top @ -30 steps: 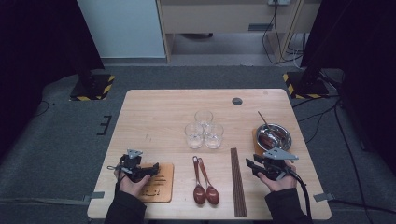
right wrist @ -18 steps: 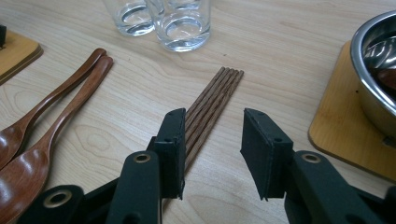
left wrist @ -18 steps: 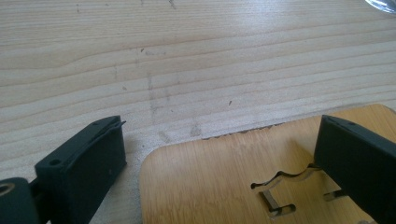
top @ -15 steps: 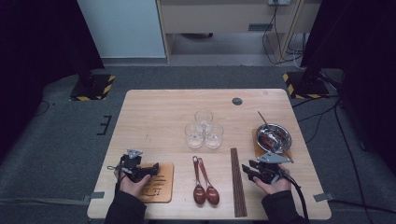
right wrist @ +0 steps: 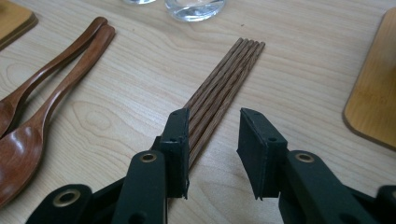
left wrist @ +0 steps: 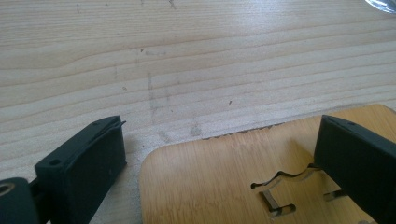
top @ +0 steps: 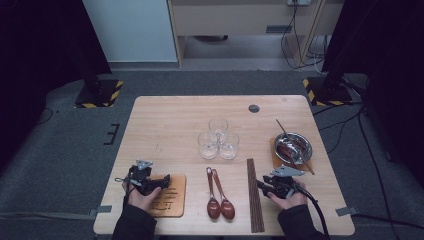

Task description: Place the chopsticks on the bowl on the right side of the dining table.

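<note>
- The right gripper [right wrist: 212, 140] is held low over the near part of the chopsticks [right wrist: 219, 88]; its jaws have just been closing, yet remain apart with the bundle partly between them, unpinched.
- The left gripper [left wrist: 219, 158] is spread wide across a corner of the bamboo coaster [left wrist: 224, 186].
- The chopsticks are laid on the table [top: 170, 125] between two wooden spoons [top: 217, 192] and the right gripper.
- Farther off, three glasses [top: 218, 139] are clustered.

Clear tabletop [top: 165, 125] spans the far left. Three glasses [top: 218, 139] stand grouped at centre. Two wooden spoons [top: 218, 197] and the chopstick bundle [top: 254, 192] lie along the near edge with narrow lanes between. A metal bowl [top: 293, 147] blocks the right side.
</note>
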Motion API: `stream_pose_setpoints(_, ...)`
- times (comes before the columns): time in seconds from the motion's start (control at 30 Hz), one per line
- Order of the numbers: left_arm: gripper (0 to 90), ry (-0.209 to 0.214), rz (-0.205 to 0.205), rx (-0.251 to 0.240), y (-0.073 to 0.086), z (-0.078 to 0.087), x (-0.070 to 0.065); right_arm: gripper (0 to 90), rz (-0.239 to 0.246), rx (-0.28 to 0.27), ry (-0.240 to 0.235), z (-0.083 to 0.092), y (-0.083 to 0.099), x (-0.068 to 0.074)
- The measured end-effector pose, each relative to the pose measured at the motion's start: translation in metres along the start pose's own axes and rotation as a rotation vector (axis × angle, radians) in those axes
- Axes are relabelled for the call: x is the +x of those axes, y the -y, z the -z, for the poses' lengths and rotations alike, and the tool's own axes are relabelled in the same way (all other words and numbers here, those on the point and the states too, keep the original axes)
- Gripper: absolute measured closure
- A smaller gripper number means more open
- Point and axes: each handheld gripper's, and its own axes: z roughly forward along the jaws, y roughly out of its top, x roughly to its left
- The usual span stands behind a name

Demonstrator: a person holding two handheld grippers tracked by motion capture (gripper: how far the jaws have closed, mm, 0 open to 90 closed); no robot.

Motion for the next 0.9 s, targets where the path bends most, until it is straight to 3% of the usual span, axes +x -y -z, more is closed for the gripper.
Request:
stream_pose_setpoints(0.43, 1.2, 0.000, 0.000, 0.000, 0.000, 0.000, 0.000, 68.0, 0.011, 0.058, -0.009, -0.010, 0.006, 0.002)
stream_pose_setpoints(0.73, 1.2, 0.000, 0.000, 0.000, 0.000, 0.000, 0.000, 68.5, 0.017, 0.066, -0.010, -0.013, 0.007, 0.002)
stream_pose_setpoints(0.9, 1.2, 0.000, 0.000, 0.000, 0.000, 0.000, 0.000, 73.5, 0.018, 0.076, -0.003, -0.013, 0.008, -0.001)
